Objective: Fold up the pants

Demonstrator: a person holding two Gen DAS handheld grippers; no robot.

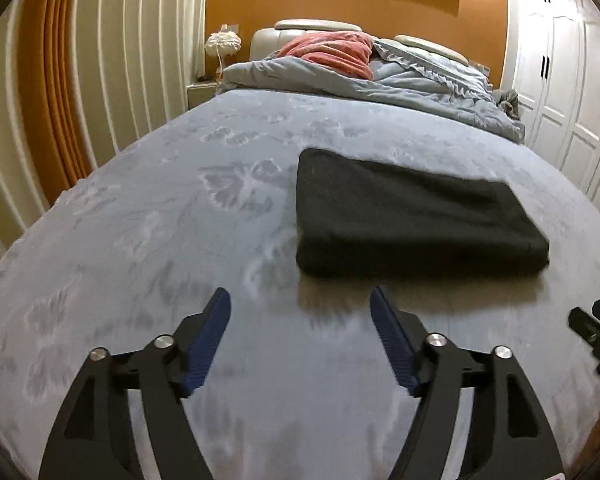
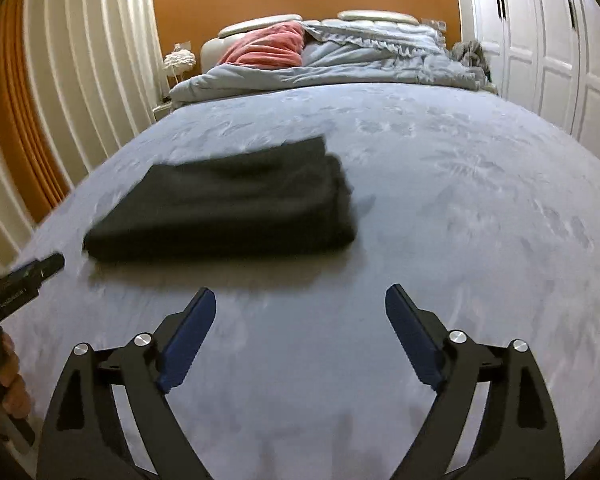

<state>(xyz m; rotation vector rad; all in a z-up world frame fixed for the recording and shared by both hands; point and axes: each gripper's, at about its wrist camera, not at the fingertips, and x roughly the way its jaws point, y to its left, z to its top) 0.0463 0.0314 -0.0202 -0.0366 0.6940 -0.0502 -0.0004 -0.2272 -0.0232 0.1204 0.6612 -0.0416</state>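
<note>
Already folded into a neat dark rectangle, the pants (image 1: 416, 216) lie on the grey bedspread (image 1: 160, 216). Both claws, left (image 1: 300, 300) and right (image 2: 300, 300), hover nearby, spread wide and empty. Best finish: lift away cleanly without snagging an edge.

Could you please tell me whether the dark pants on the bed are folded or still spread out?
Folded: the dark charcoal fabric pants lie as a compact layered rectangle on the grey butterfly-patterned bedspread, with no legs trailing.
</note>
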